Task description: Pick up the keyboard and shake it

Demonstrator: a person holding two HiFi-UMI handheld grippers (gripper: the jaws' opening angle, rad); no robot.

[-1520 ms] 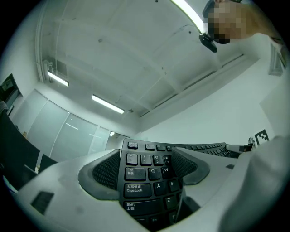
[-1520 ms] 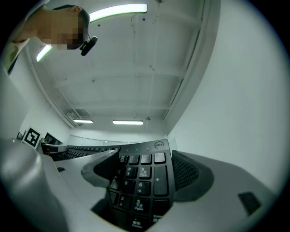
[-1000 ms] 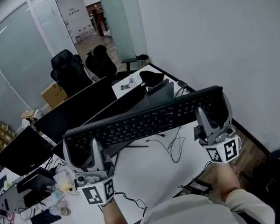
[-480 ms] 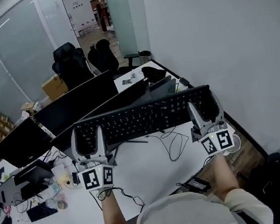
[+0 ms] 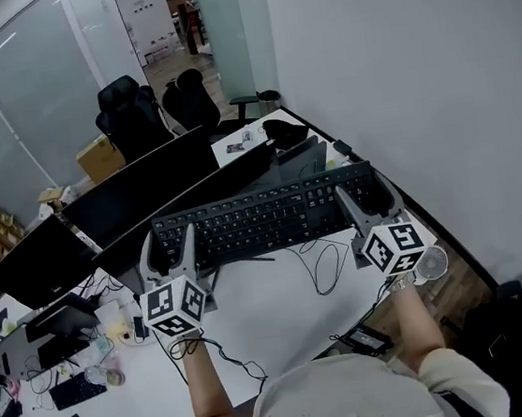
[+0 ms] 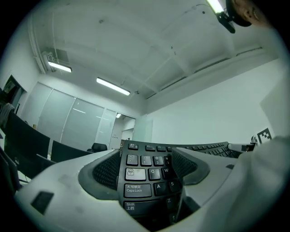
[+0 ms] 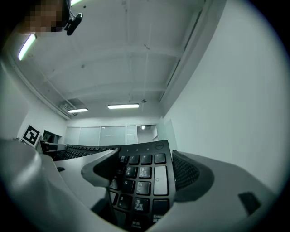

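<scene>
Lower now, the keyboard [image 5: 267, 219] has dropped from up near the head camera to just over the white desk [image 5: 275, 324]. It looks smaller and flatter than it did a second ago. It seems to hang in the air, keys up, in front of the dark monitors [image 5: 146, 193].

The left gripper [image 5: 169, 250] is squeezed tight on the end with the Tab and Caps Lock keys. The right gripper [image 5: 367, 201] is squeezed tight on the number end.

I think the pick-up is done and this is the down part of a shake. Loose cables [image 5: 323, 266] lie on the desk under it, so a low swing could catch them.
</scene>
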